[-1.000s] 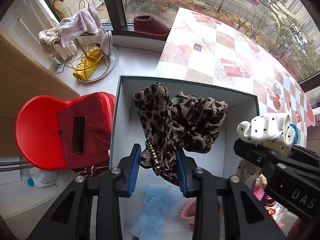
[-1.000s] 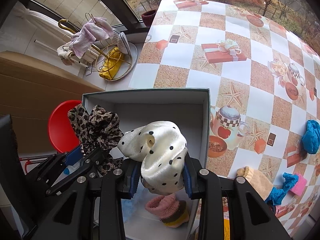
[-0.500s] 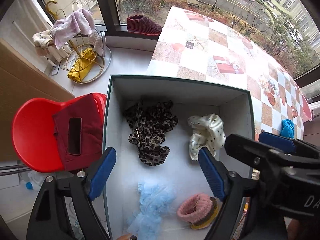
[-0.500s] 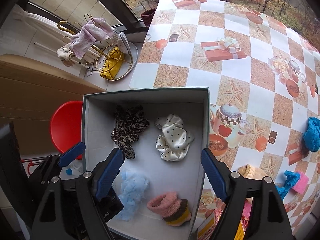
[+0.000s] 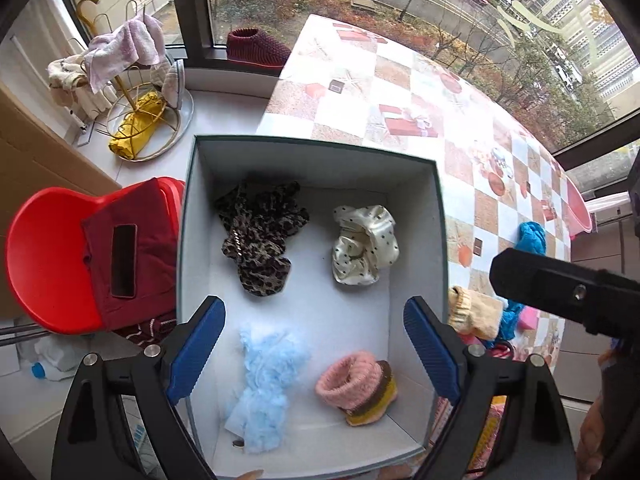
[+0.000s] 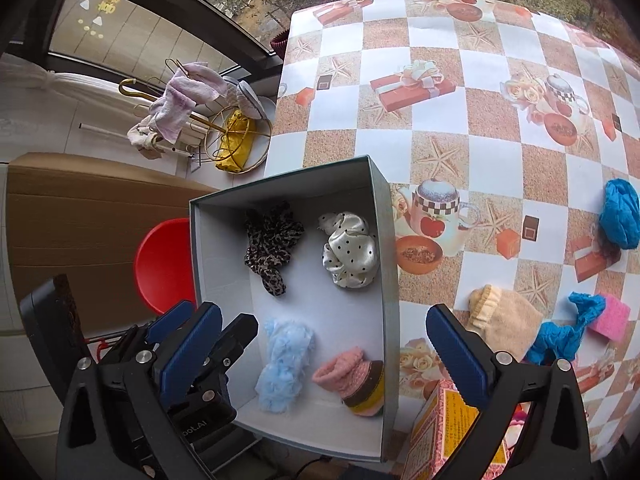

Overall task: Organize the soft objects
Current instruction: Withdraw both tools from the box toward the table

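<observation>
A grey open box stands at the table's left edge. On its floor lie a leopard-print scrunchie and a cream polka-dot scrunchie at the far end. A fluffy light-blue piece and a pink knitted roll lie at the near end. My left gripper hangs above the box, its jaws opening with nothing between them. My right gripper hovers over the box's near right side, its jaws also opening and empty. The same box and scrunchies show in the right wrist view.
On the checked tablecloth right of the box lie a beige knit piece, blue cloths, a pink sponge and an orange carton. A red chair and a wire rack with towels stand left of the table.
The left gripper let go of the leopard scrunchie and the right let go of the polka-dot one. Both now lie in the box. Both grippers' jaws spread wide and both rose.
</observation>
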The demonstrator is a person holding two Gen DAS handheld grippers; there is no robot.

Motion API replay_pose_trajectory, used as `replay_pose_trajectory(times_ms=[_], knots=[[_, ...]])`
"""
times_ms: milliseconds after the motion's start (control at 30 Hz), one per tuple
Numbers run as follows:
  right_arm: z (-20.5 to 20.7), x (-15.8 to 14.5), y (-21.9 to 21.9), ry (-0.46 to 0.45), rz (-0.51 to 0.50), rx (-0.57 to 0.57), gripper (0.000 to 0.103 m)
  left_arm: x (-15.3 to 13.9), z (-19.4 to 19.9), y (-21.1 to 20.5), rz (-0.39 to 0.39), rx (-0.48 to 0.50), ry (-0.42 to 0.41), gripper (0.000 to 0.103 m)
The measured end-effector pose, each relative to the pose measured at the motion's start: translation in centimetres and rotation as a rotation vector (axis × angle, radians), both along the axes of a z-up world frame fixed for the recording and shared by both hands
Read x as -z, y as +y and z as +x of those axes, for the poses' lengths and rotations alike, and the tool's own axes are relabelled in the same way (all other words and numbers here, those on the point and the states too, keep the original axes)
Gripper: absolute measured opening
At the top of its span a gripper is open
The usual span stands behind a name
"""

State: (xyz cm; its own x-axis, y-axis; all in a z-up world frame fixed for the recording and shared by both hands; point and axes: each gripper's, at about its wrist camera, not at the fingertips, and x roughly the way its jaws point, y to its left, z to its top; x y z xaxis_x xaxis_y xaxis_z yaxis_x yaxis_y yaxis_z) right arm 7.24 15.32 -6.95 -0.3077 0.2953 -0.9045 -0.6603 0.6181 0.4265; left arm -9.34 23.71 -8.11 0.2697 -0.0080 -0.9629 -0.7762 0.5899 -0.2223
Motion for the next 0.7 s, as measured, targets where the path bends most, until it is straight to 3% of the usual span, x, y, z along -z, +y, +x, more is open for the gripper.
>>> replay_pose_trajectory(times_ms=[100,367,567,700], knots=[[0.1,-0.8,-2.2,0.043,0.017,0.034,0.103,-0.4,0.6,-2.2,-0.056,0.055,-0.018,0.093],[0.5,-3.2,-9.6,0.127,0.065,0.117,0.103,-1.4,2.6,-8.4,-0.056,0.176,0.020,0.093],[4.0,-4.3,-17.6,0.093,0.060,0.248,0.103,-2.5,6.0,-11.5,-0.009,0.280,0.054,0.093],[7.9,-2.9,-23.2,0.035,-0.018,0.391,0.103,-2.3,9.6,-12.9,0.013,0.340,0.089,0.093]])
